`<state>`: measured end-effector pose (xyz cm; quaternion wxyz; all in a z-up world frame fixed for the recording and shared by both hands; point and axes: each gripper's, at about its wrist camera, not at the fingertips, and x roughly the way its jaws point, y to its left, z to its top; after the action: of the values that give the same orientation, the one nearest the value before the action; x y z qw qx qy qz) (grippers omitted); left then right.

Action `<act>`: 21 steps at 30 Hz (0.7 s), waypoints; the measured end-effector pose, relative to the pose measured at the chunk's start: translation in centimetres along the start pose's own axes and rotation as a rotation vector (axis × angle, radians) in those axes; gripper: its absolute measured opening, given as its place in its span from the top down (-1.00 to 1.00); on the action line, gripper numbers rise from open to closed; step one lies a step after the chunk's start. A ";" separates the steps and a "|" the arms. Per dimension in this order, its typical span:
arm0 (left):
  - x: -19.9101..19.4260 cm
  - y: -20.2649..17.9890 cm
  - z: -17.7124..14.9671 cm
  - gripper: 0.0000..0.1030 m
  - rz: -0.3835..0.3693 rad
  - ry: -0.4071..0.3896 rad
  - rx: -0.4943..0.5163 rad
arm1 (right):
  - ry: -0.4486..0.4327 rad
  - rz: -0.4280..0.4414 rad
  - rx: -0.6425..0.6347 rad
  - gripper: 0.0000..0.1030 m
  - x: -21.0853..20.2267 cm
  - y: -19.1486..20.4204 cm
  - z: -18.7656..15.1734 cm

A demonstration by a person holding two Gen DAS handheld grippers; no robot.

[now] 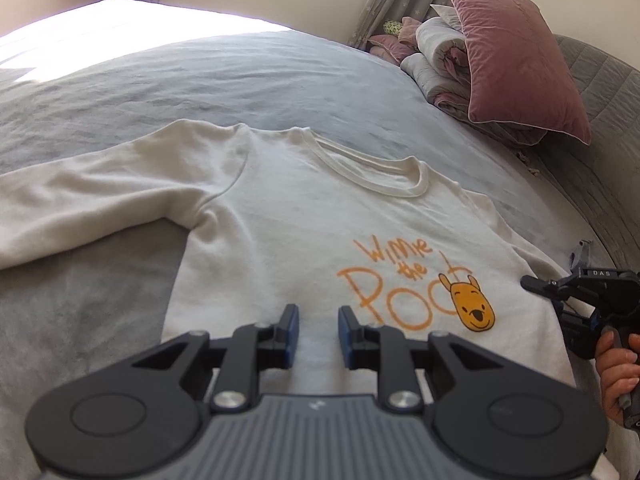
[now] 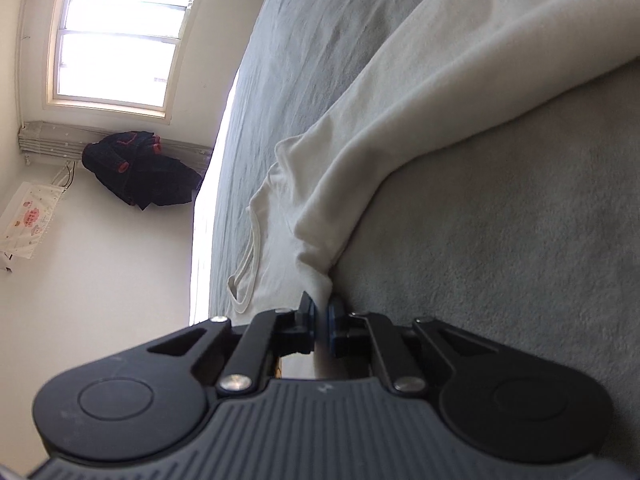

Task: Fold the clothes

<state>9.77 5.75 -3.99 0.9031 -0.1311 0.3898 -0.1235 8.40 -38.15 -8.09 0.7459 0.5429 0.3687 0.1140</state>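
Nearest the left wrist camera, the left gripper (image 1: 318,330) hangs above the lower front of a cream sweatshirt (image 1: 280,224). Its jaws stand partly open, a clear gap between the blue pads (image 1: 292,326), with nothing between them; the cloth lies beneath, and contact cannot be confirmed.

The sweatshirt lies face up and spread on the grey bed (image 1: 240,76), neckline toward the far side. One sleeve (image 1: 92,200) extends to the left. An orange print (image 1: 400,280) with a yellow bear face sits on the right of the chest.

At the right edge of that view, the right gripper (image 1: 532,282) is at the sweatshirt's right edge, held by a hand (image 1: 616,364). Seen from the right wrist camera, which is rolled onto its side, the right gripper (image 2: 320,316) has its jaws drawn nearly together on a pinch of cream cloth at the garment's edge, low against the bed (image 2: 500,240).

A pink pillow (image 1: 516,60) leans on rolled bedding (image 1: 436,60) at the far right. Beyond the bed, a window (image 2: 120,36) and a dark garment (image 2: 140,168) hanging on the wall are visible.
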 end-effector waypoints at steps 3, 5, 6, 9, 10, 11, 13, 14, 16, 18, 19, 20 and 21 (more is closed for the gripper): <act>0.0 0.3 0.1 0.58 -0.010 0.006 -0.025 | -0.012 0.004 0.005 0.69 -0.1 0.2 -0.1; 0.0 0.3 0.2 0.58 -0.011 0.007 -0.039 | -0.044 0.000 0.031 0.67 0.0 0.0 0.0; 0.0 0.3 0.3 0.58 -0.010 0.007 -0.043 | -0.060 -0.005 0.044 0.67 0.2 -0.1 0.0; 0.4 0.0 0.5 0.58 0.001 0.000 -0.041 | -0.101 -0.025 0.072 0.68 0.8 0.0 0.1; 0.4 0.0 0.6 0.58 0.002 -0.001 -0.042 | -0.120 -0.030 0.075 0.67 0.9 0.0 0.1; 0.5 0.0 0.6 0.58 0.003 -0.002 -0.043 | -0.142 -0.034 0.077 0.68 1.0 0.0 0.0; 0.5 -0.1 0.7 0.58 0.005 -0.004 -0.045 | -0.196 -0.051 0.073 0.69 1.1 0.0 -0.1; 0.5 0.0 0.7 0.58 0.003 -0.004 -0.046 | -0.225 -0.074 0.055 0.81 1.1 0.1 -0.1; 0.4 0.1 0.7 0.58 0.005 -0.004 -0.043 | -0.256 -0.134 -0.009 0.90 0.9 0.6 -0.3; 0.3 0.2 0.8 0.58 0.007 -0.005 -0.046 | -0.263 -0.170 -0.069 0.89 0.7 1.2 -0.6; 0.2 0.2 0.8 0.58 0.007 -0.003 -0.046 | -0.257 -0.180 -0.088 0.74 0.4 1.4 -0.8; 0.1 0.2 0.9 0.58 0.006 -0.001 -0.047 | -0.242 -0.187 -0.099 0.66 0.2 1.6 -1.1; 0.0 0.3 0.9 0.58 0.006 0.001 -0.047 | -0.220 -0.188 -0.102 0.65 0.1 1.8 -1.4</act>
<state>10.52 6.10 -3.49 0.9000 -0.1512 0.3934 -0.1116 7.96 -36.37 -6.70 0.8157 0.4766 0.3278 0.0019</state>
